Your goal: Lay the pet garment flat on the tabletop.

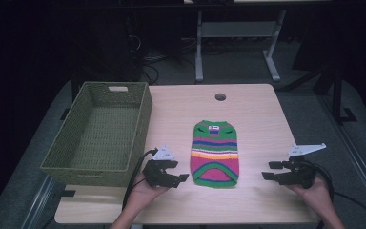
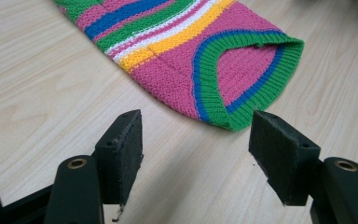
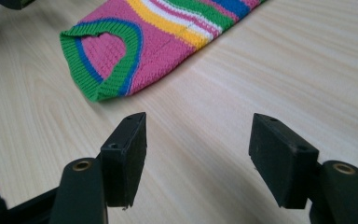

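Small striped knitted pet sweater [image 1: 215, 153]: soft, light, floppy; pinch green ribbed hem at 6 o'clock. Left gripper [image 1: 183, 178], right gripper [image 1: 269, 170] both released, empty.

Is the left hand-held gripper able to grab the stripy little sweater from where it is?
Probably yes. The left hand-held gripper is open beside the sweater's green hem, with bare table between them and the basket off on its other side.
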